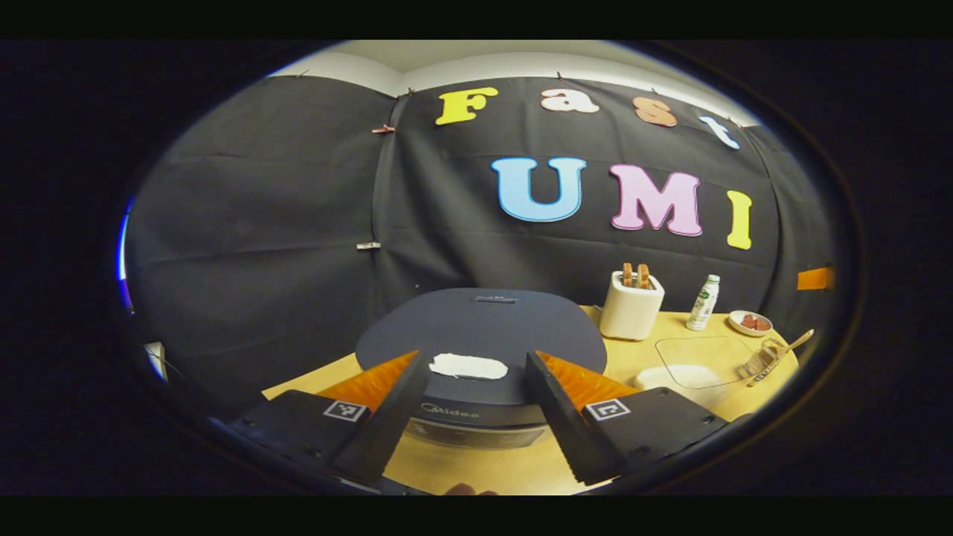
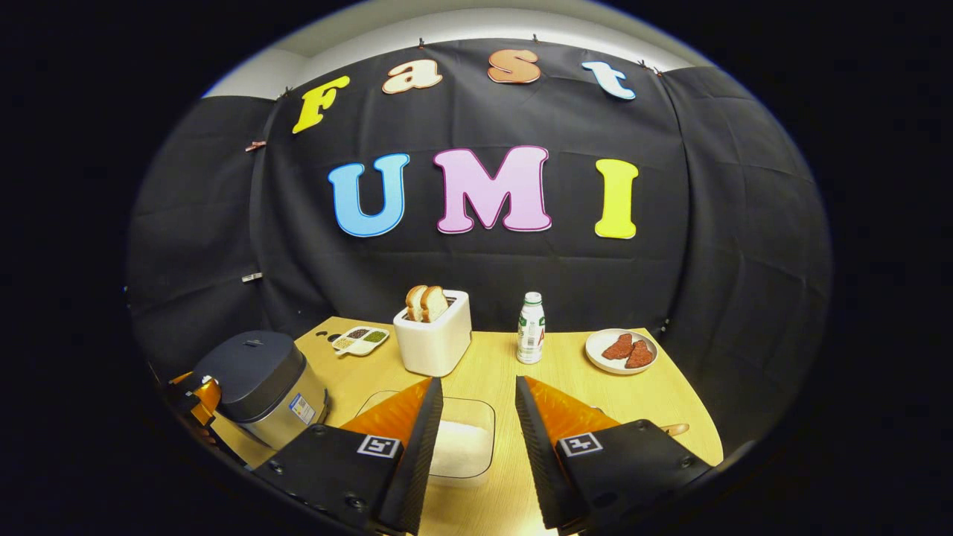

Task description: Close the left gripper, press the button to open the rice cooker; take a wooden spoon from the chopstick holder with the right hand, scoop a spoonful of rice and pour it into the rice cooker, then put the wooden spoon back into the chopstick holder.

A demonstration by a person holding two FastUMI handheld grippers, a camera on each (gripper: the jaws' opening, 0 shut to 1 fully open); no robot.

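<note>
Our left tool (image 1: 476,387) hangs wide open and empty, straddling the near front of the closed dark-grey round rice cooker (image 1: 480,335) straight ahead.

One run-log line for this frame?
stage: start | rice cooker: lid shut | left gripper: open, facing cooker | right gripper: open, over rice container | wooden spoon: untouched
</note>
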